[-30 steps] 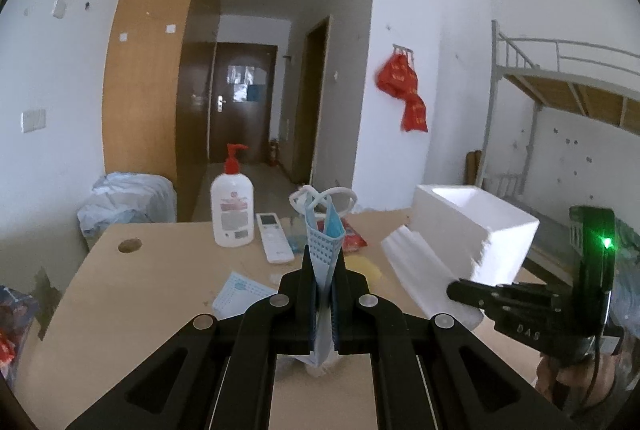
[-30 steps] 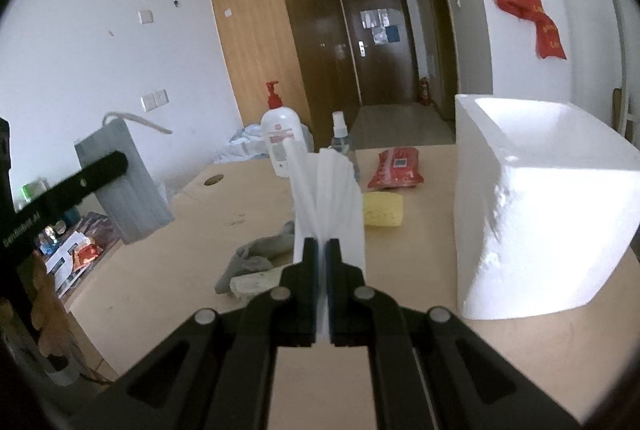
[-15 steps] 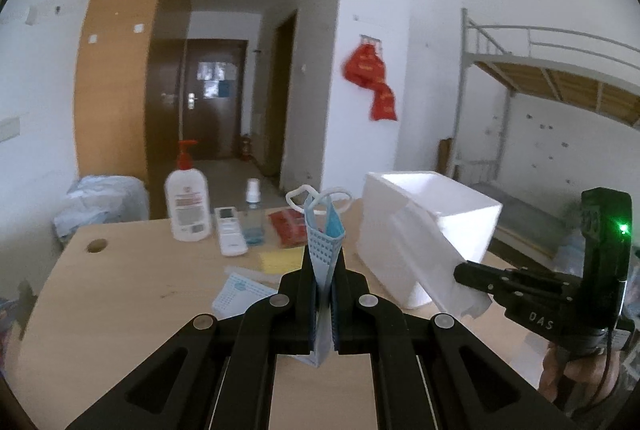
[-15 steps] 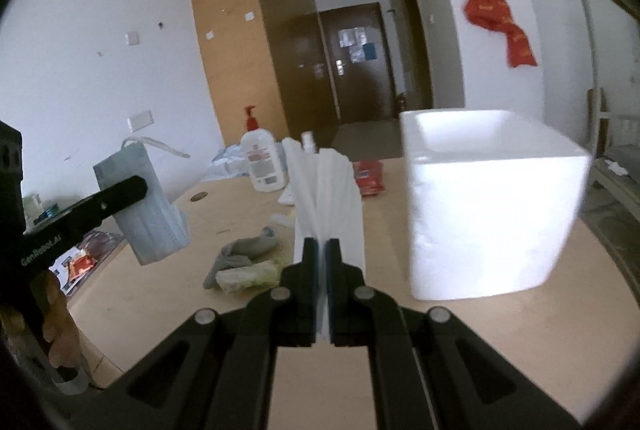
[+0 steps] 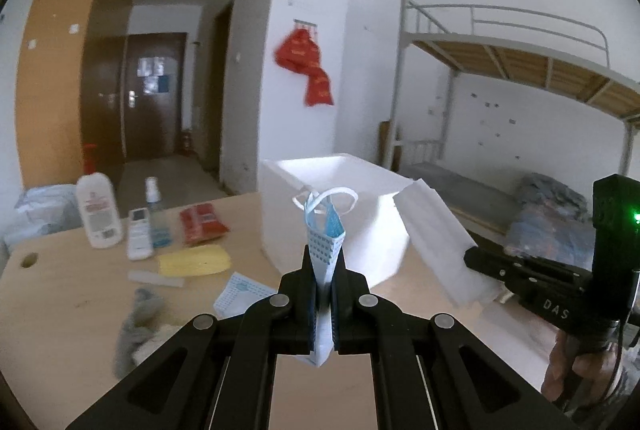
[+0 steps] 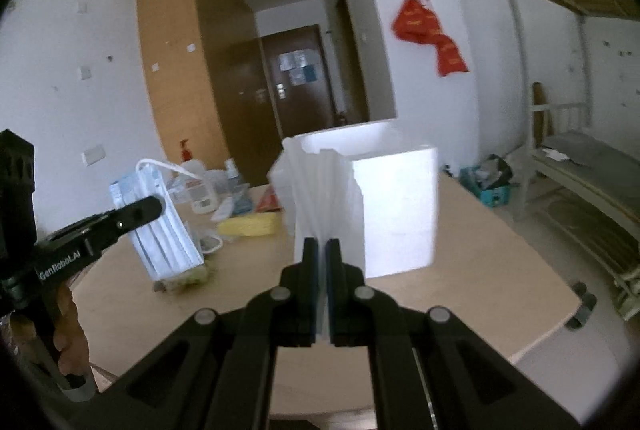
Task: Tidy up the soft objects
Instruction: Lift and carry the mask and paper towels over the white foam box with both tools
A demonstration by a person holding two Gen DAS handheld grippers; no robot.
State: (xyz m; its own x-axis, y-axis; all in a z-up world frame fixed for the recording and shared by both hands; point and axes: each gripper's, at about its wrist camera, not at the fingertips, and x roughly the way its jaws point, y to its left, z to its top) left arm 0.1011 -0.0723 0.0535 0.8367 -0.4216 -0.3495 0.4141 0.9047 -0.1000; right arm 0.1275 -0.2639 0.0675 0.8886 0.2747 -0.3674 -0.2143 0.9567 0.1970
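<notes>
Left hand-held gripper pinches a blue face mask; right hand-held gripper clamps a white mask. Foam box (open-topped) stands ahead on the surface, beside a yellow sponge and grey cloth.

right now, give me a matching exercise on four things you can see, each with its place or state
Things:
1. blue face mask
2. white folded tissue stack
3. yellow sponge
4. white foam box

Places or states:
A. lying flat on the table
B. pinched in the left claw
C. standing open-topped on the table
D. pinched in the right claw

Pairs: 1-B, 2-D, 3-A, 4-C
</notes>
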